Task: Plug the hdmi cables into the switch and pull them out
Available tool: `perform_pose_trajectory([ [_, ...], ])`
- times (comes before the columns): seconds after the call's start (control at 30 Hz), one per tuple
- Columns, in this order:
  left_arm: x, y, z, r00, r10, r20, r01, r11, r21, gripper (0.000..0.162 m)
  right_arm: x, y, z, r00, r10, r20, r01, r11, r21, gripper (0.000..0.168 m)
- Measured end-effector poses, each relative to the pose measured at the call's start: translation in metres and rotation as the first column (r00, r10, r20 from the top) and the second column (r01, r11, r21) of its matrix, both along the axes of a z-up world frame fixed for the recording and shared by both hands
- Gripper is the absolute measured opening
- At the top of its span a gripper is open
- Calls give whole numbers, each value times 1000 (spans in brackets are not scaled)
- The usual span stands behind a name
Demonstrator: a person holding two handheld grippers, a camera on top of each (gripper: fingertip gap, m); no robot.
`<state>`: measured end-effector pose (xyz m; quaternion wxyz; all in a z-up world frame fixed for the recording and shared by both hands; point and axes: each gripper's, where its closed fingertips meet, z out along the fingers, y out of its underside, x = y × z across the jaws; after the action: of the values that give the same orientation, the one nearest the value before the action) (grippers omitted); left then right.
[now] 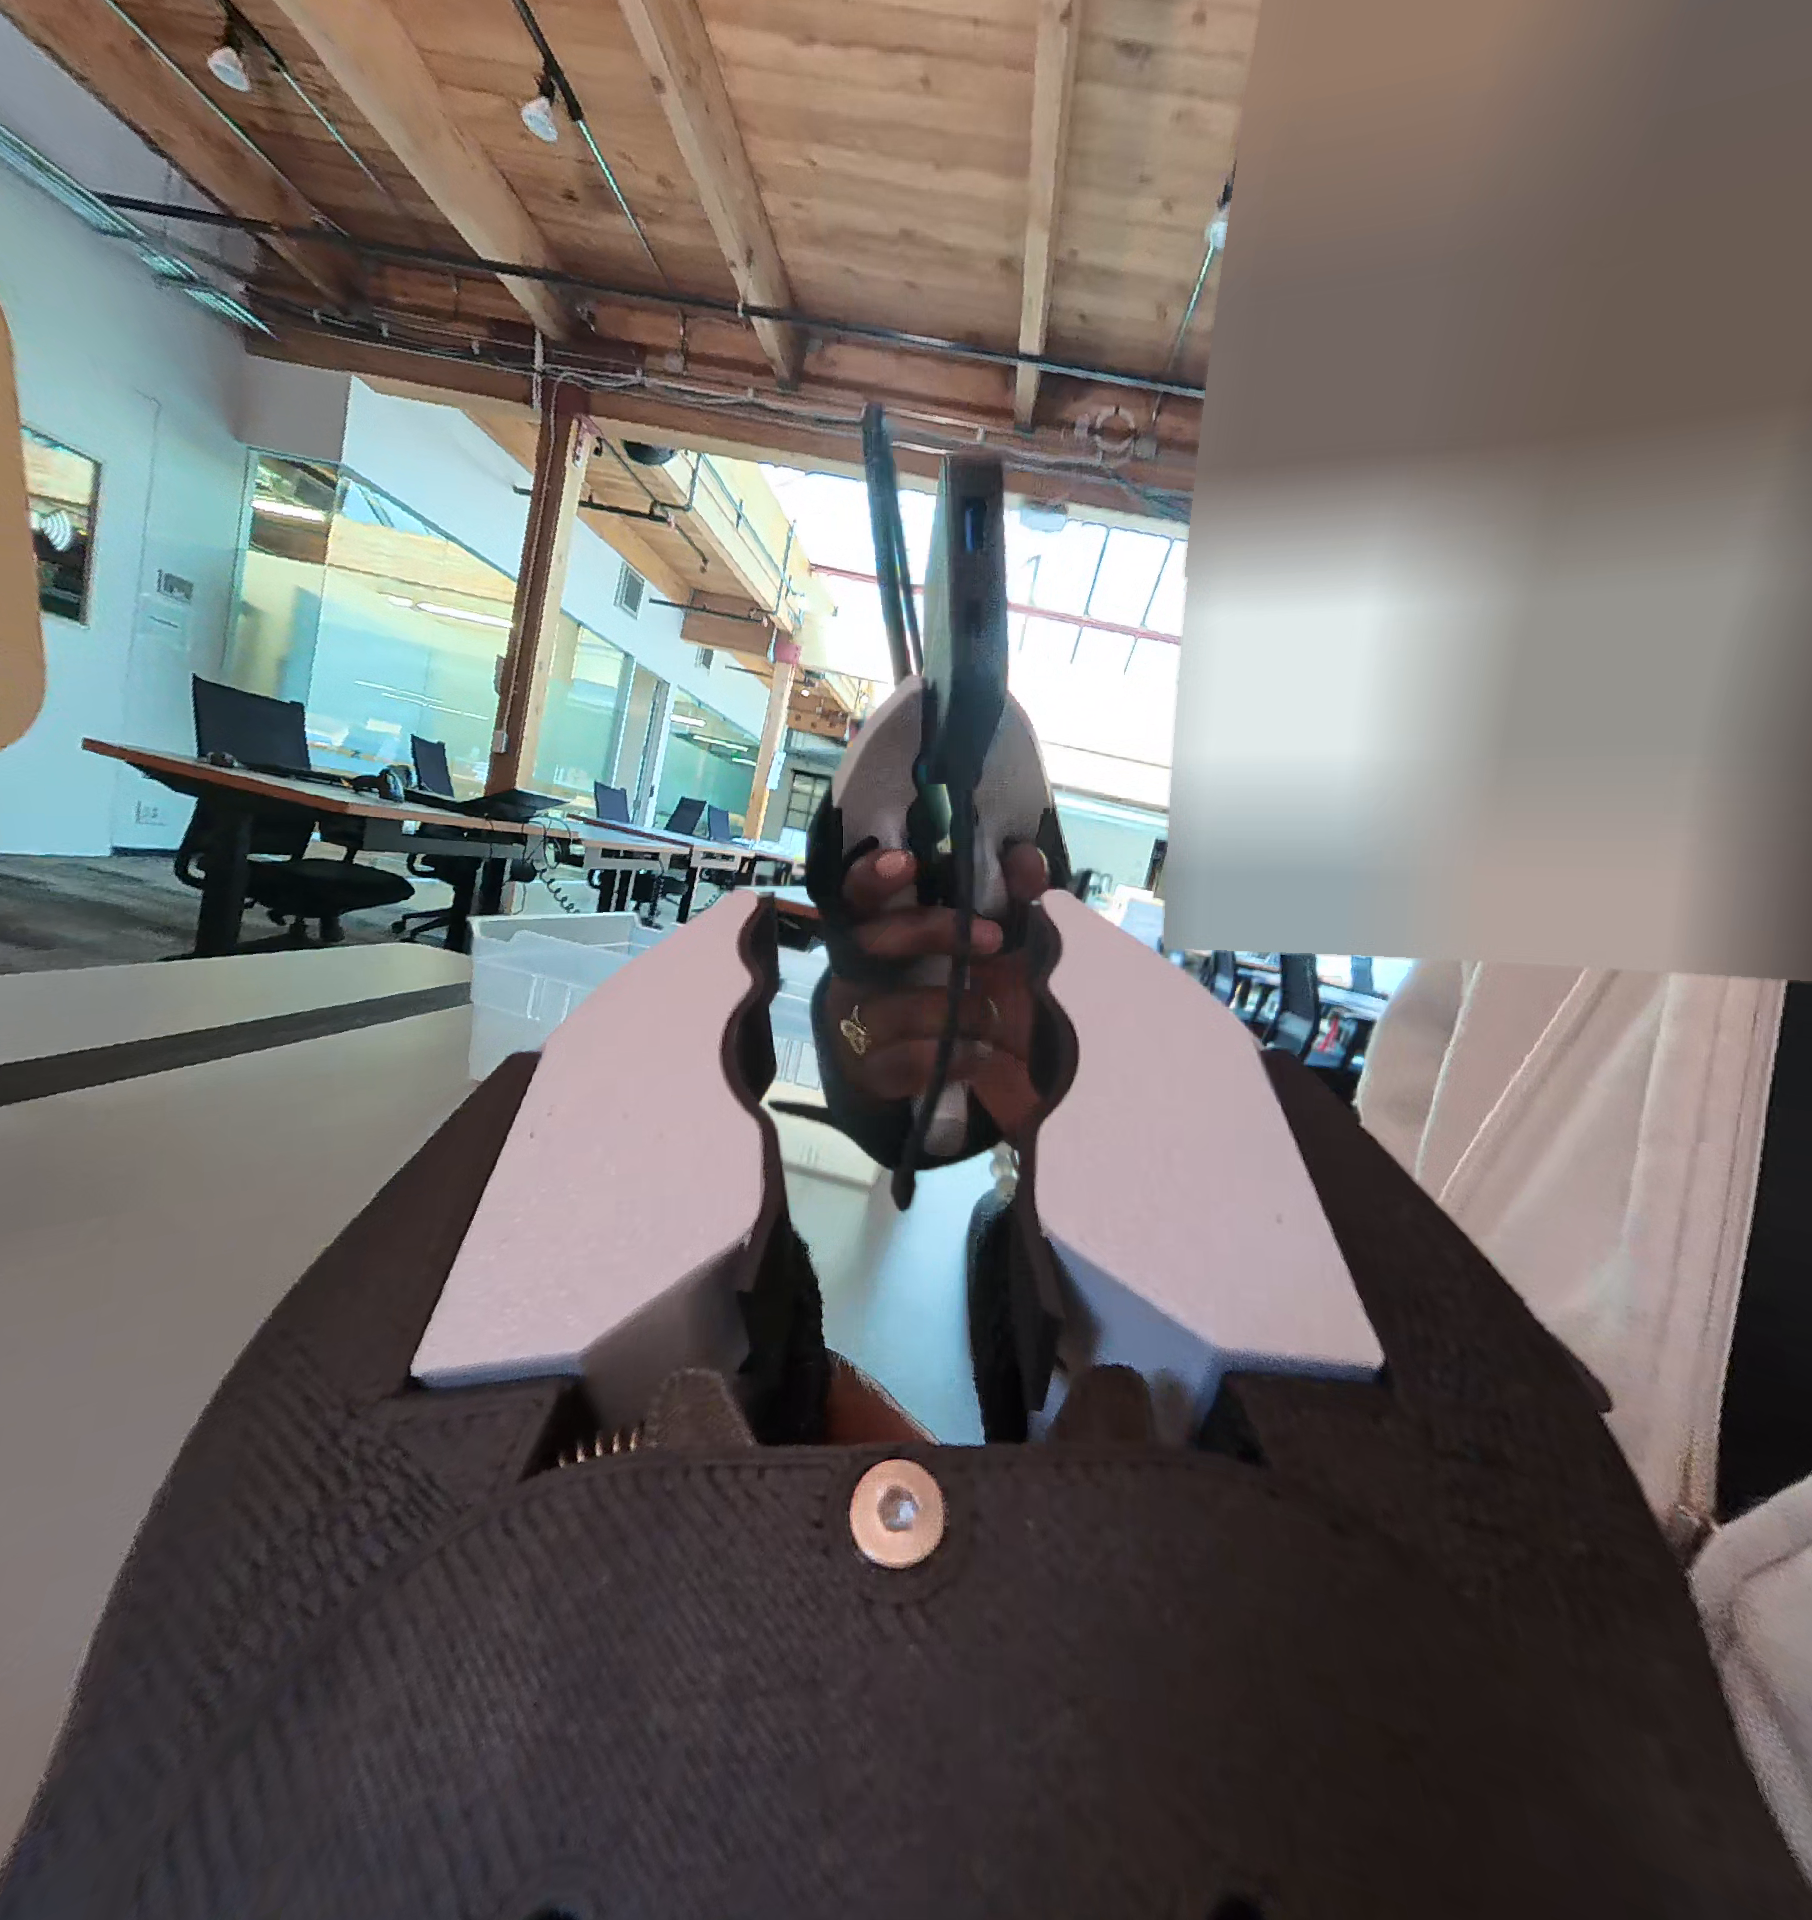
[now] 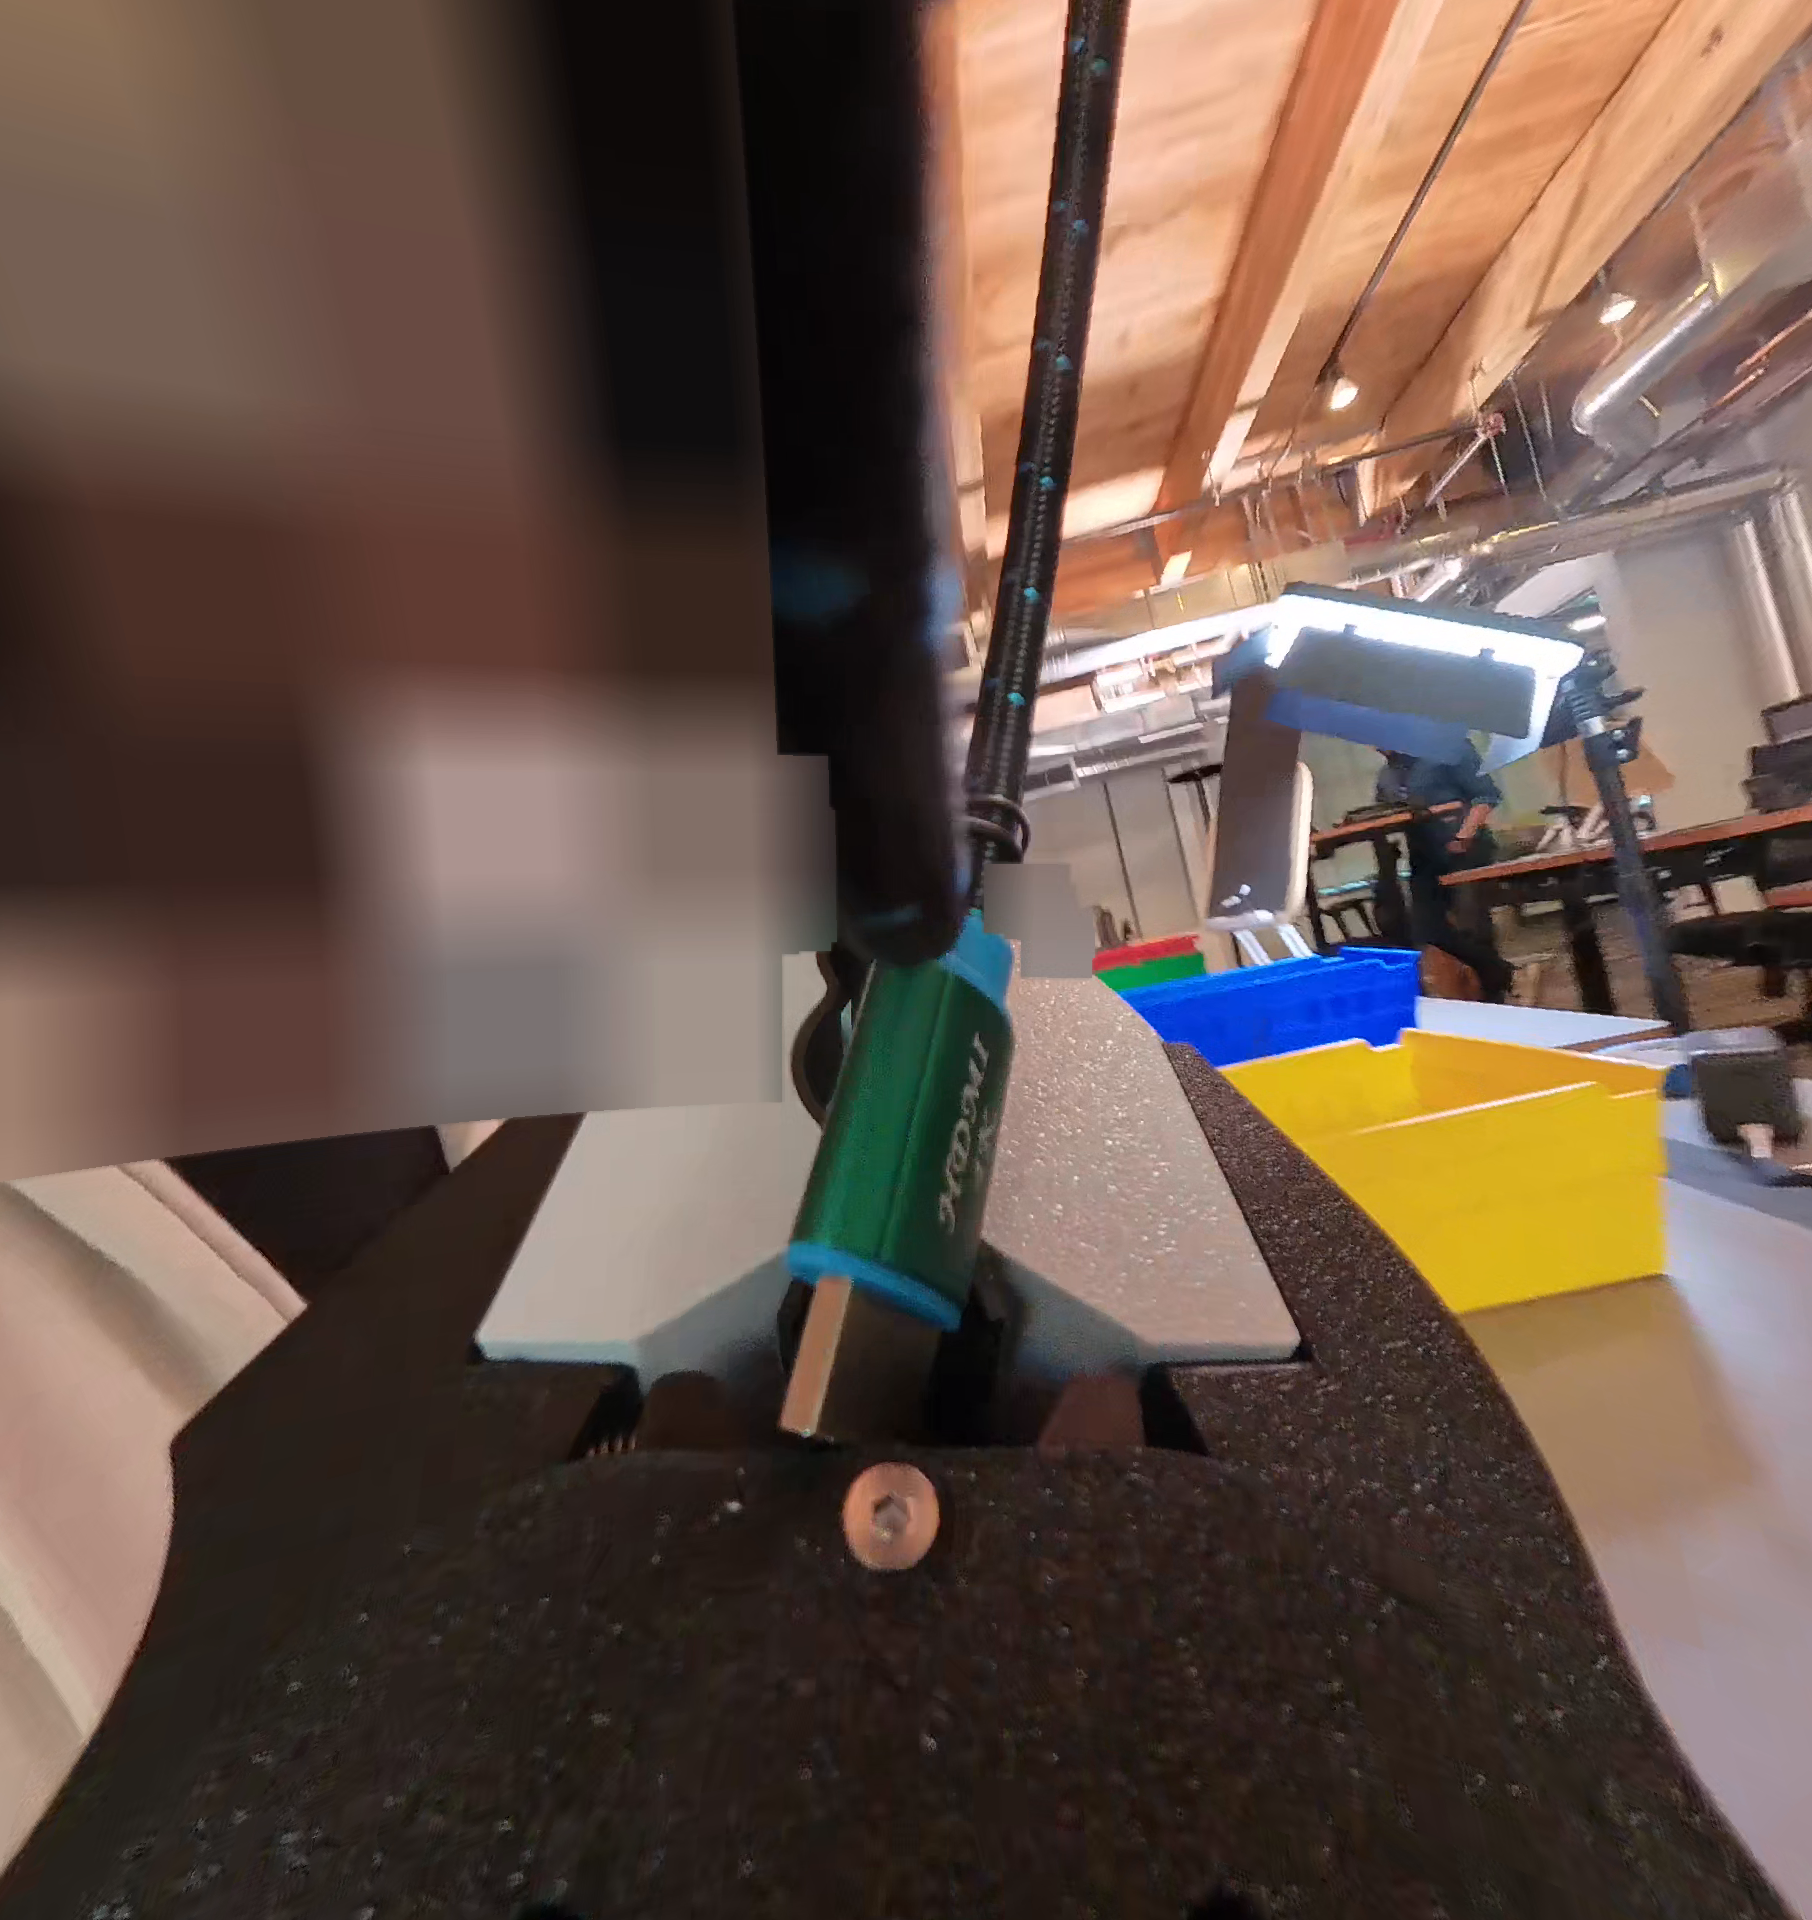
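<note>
**A:** So what's each gripper doing here?

**B:** The left gripper [image 1: 907,1023] is spread apart with nothing between its white fingers [image 1: 632,1132]; it points up across the grey table [image 1: 175,1205]. Through the gap you see the right gripper [image 1: 938,790] held up in a hand [image 1: 923,997], clamped on the dark HDMI switch [image 1: 969,582], which stands upright out of its tips with a black cable [image 1: 891,540] beside it.

**A:** And the right wrist view?

**B:** A green HDMI plug [image 2: 907,1132] with blue ends lies tilted in the throat of the gripper, its metal tip [image 2: 829,1371] aimed back at the camera. The braided cable [image 2: 1047,416] runs upward. A yellow bin [image 2: 1484,1153] sits on the table nearby.
</note>
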<state>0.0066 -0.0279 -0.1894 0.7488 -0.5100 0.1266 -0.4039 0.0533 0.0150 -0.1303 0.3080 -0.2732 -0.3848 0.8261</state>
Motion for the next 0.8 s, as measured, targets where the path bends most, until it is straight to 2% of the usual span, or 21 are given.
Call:
perform_pose_trajectory([
  [0.03,1,1,-1,1000,9,-17,-9,1000,-2,45,0,1,-3,1000,-13,-2,13,999,49,15],
  [0.13,0,3,-5,998,40,-51,-41,999,-10,45,6,6,-15,999,14,-46,-10,996,86,15],
  [0.23,0,5,-8,996,58,-74,-59,998,-17,44,10,18,-29,997,28,-77,-29,1000,-6,14],
  [0.3,1,6,-9,994,61,-89,-63,998,-19,44,5,25,-38,999,-1,-42,-1,999,-46,15],
  [0.4,2,4,-7,994,56,-96,-56,998,-3,44,-6,27,-52,999,-30,25,30,1000,-8,15],
  [0.5,-5,-8,10,992,65,-107,-61,997,43,44,-10,24,-57,999,-10,54,10,1000,0,15],
  [0.57,-26,-24,29,974,118,-196,-106,992,71,44,-10,26,-60,998,-15,63,15,1000,4,15],
  [0.6,-46,-30,34,944,175,-281,-165,985,59,43,-10,27,-60,998,-16,65,16,1000,1,14],
  [0.67,-105,-36,32,826,290,-483,-348,937,-32,40,-9,29,-59,998,-8,61,9,1000,-16,14],
  [0.73,-167,-43,12,697,235,-678,-474,860,-190,40,-8,29,-58,999,7,52,-5,999,-35,14],
  [0.8,-225,-48,-16,623,114,-774,-564,751,-343,40,-8,27,-58,998,19,55,-17,999,-37,15],
])
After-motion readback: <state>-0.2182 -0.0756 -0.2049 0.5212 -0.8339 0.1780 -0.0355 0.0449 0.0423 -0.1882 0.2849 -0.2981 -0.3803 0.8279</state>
